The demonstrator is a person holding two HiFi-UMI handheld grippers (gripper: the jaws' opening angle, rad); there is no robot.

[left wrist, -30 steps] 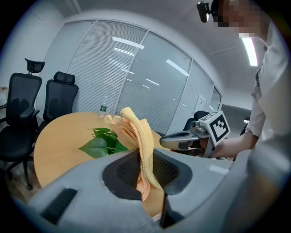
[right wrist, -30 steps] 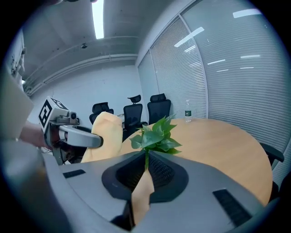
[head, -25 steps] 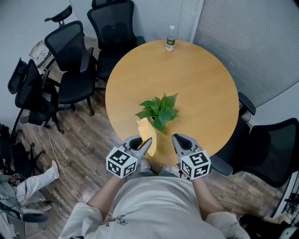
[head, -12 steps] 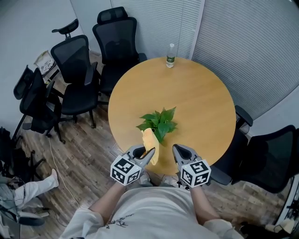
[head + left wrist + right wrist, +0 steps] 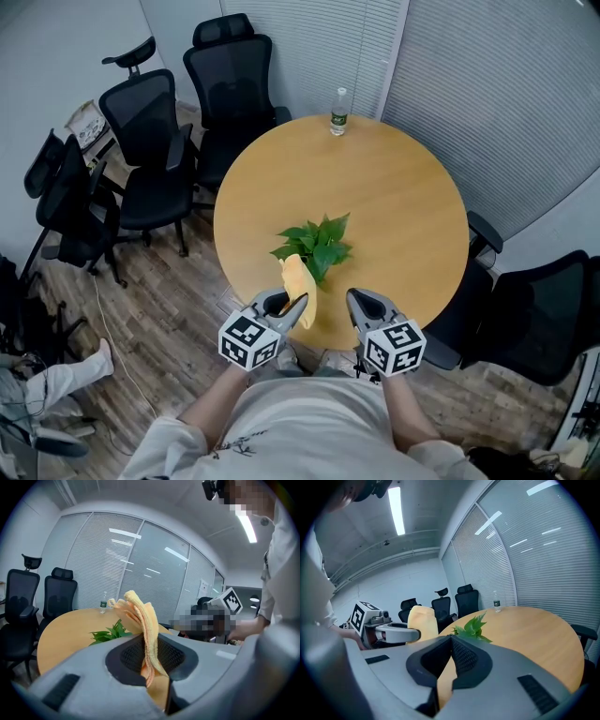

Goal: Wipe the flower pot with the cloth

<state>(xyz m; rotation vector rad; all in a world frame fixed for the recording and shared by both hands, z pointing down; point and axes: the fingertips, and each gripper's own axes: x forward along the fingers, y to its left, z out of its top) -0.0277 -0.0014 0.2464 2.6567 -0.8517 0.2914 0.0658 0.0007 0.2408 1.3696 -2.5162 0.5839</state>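
Observation:
A green leafy plant (image 5: 315,242) stands near the front of the round wooden table (image 5: 394,187); its leaves hide the pot. My left gripper (image 5: 300,301) is shut on a folded yellow cloth (image 5: 299,277), which sticks up from the jaws just in front of the plant. In the left gripper view the cloth (image 5: 141,617) is pinched in the left gripper (image 5: 151,667), with the plant (image 5: 109,634) beyond it. My right gripper (image 5: 353,278) hovers at the table's near edge, right of the cloth. The right gripper (image 5: 451,639) is shut with nothing in it, facing the plant (image 5: 472,626).
A plastic water bottle (image 5: 338,110) stands at the table's far edge. Black office chairs (image 5: 150,141) crowd the left side, and another chair (image 5: 539,309) sits at the right. Blinds cover the glass walls behind. A person's leg (image 5: 56,370) lies on the floor at lower left.
Both grippers have risen a little at the table's near edge, the cloth still pinched in the left one. The head view has shifted slightly.

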